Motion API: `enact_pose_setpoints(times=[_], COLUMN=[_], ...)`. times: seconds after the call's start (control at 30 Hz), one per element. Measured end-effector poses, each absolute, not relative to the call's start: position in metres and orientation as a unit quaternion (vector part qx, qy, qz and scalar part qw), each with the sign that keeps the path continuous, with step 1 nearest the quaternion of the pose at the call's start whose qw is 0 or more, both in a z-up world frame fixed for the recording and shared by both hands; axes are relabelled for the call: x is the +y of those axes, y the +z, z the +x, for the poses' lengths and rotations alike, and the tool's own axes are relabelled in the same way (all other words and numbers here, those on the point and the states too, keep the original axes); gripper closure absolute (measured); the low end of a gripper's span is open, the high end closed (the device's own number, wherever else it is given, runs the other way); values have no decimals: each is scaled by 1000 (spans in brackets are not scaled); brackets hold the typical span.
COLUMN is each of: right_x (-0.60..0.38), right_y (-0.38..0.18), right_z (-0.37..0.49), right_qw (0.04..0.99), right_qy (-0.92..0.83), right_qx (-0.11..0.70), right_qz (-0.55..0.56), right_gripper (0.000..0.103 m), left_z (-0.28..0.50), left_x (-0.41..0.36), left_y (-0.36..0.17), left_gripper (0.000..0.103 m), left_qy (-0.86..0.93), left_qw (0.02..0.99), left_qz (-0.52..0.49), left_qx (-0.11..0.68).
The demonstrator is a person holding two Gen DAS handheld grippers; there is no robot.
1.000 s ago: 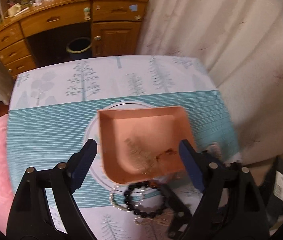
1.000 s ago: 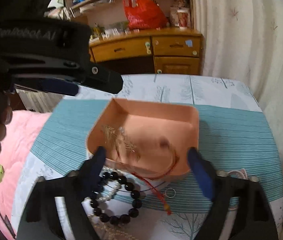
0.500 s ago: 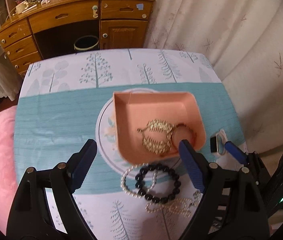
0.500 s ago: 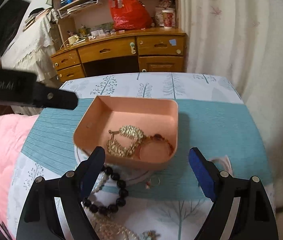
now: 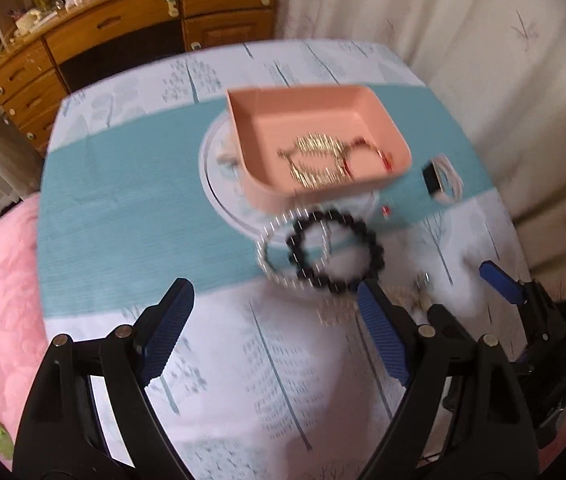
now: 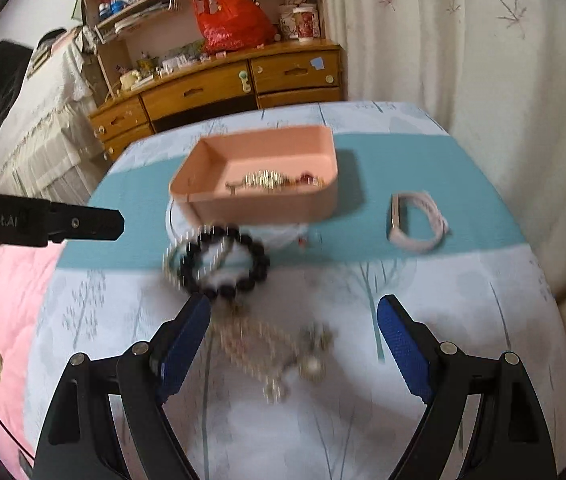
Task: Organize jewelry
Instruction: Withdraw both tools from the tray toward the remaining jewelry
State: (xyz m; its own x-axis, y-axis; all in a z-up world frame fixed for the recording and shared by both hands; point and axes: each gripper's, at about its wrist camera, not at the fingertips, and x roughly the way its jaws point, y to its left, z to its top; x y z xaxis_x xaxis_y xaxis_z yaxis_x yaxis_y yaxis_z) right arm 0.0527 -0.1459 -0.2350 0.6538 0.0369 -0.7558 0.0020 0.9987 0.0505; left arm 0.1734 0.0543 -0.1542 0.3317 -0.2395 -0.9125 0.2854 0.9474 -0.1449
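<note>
Right tool (image 6: 293, 338) wide, empty (left tool (image 5: 273, 326) likewise); black bead bracelet (image 6: 225, 262), pearl strand (image 6: 253, 344) ahead of tray (image 6: 267, 206).

Table (image 6: 463, 380) wearing a white tree-print cloth with a teal band (image 6: 403, 168) running across it. Pink tray (image 6: 267, 204) sitting on the band, over a white printed circle. Black bead bracelet (image 6: 227, 264) lying just in front of the tray, overlapping a pearl bracelet (image 5: 283, 252). Gold chain pile (image 6: 275, 352) lying nearer, blurred. White band (image 6: 417, 222) resting right of the tray.
</note>
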Motion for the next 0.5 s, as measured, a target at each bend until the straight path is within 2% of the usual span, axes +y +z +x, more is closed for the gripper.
enact_pose_setpoints(times=[0.2, 0.5], right_x=[-125, -102], right_y=[-260, -274], right_z=[13, -8], right_qw=[897, 886], right_qy=[-3, -25], right_qx=[438, 425], right_qz=[-55, -184], right_gripper=[16, 17], left_z=[144, 126], left_x=[47, 25], left_y=[-175, -208], left_gripper=[21, 21], left_qy=[-187, -201], left_qw=[799, 788], left_qz=[12, 14], left_qx=[571, 582])
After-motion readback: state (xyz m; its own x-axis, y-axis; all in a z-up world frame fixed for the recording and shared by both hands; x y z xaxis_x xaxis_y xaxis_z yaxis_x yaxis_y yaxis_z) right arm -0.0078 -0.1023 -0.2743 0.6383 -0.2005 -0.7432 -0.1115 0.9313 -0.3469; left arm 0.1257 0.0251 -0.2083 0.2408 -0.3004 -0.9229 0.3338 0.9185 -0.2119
